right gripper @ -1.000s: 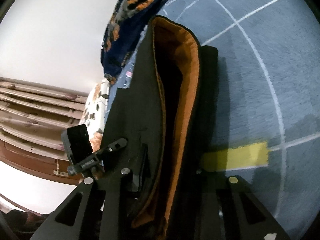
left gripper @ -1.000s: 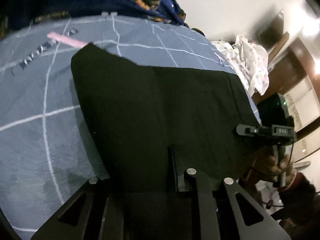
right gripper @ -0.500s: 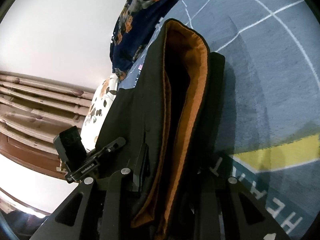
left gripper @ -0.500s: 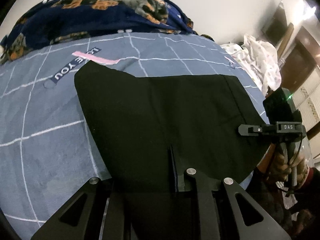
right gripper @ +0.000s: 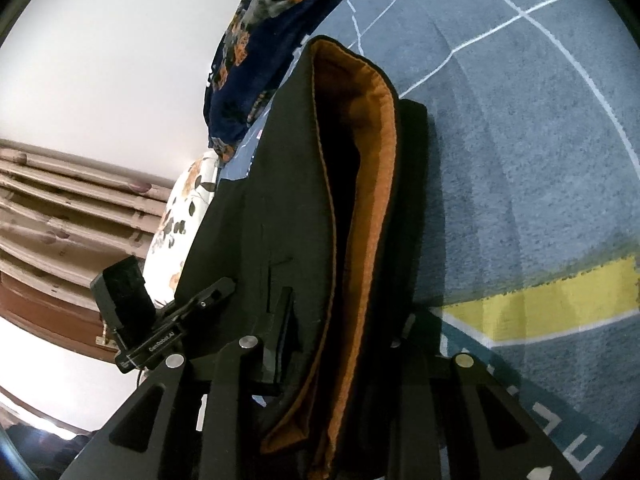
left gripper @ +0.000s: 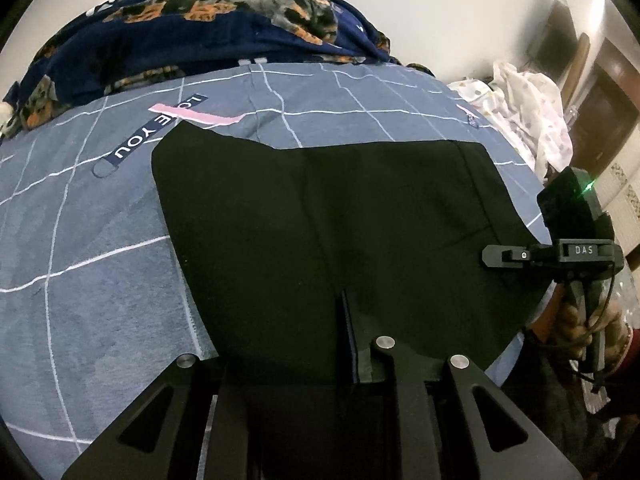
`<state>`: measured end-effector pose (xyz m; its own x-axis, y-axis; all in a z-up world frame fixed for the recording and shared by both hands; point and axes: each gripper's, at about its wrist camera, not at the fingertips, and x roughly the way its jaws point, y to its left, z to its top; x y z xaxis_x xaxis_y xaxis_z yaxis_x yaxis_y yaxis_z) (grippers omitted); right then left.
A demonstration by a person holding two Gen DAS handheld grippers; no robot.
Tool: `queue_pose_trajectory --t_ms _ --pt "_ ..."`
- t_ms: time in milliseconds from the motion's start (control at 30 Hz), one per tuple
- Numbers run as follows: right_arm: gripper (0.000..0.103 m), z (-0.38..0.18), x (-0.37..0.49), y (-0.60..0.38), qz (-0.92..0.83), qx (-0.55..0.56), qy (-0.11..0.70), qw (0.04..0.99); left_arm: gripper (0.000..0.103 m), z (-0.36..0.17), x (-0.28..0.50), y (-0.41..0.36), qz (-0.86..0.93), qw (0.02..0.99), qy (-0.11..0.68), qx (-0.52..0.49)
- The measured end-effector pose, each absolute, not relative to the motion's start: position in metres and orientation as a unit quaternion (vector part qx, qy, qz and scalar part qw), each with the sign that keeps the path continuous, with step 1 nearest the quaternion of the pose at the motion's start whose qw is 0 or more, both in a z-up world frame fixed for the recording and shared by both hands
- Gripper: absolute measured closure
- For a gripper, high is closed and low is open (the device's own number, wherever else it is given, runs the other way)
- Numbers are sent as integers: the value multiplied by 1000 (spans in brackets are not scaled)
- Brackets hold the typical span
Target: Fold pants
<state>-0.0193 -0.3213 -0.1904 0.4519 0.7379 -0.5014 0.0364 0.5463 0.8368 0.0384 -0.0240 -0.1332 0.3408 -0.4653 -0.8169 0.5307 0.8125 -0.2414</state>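
The black pants (left gripper: 328,240) are lying spread out on a bed with a blue sheet (left gripper: 100,280) that has white lines on it. The left claw (left gripper: 304,364) is pinching the near edge of the pants, and the cloth is going right in between its two fingers (left gripper: 384,356). The rest of the pants is stretching away in front of this claw. Off to its right, the right claw (left gripper: 504,256) is holding the other side of the pants, and a hand (left gripper: 580,320) is gripping its handle.

The right claw (right gripper: 332,360) is also clamping the pants (right gripper: 288,200). Here the waist is opening up, and the orange inside (right gripper: 372,184) is showing just in front of the claw. To this claw's left, the left claw (right gripper: 208,292) is sitting on the edge of the pants.

Far ahead of the left claw, a dark blue blanket (left gripper: 192,36) with orange and grey patches is lying bunched up. A yellow stripe (right gripper: 552,304) on the sheet is lying to the right of the right claw.
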Motion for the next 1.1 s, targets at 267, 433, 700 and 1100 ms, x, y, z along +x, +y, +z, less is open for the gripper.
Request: queue_pose_trajectory --t_ms 267,433,700,1100 --pt "81 -189 -20 -319 234 405 461 754 82 -134 38 -25 -298 821 485 41" --pt "82 -188 -22 -316 230 391 454 767 81 -135 37 -26 -297 824 479 53" --pt "82 -186 -20 -313 227 388 453 770 81 -136 37 -27 -296 826 476 58" --pt "81 -186 -18 -314 226 383 456 771 80 -136 37 -27 -294 827 474 63"
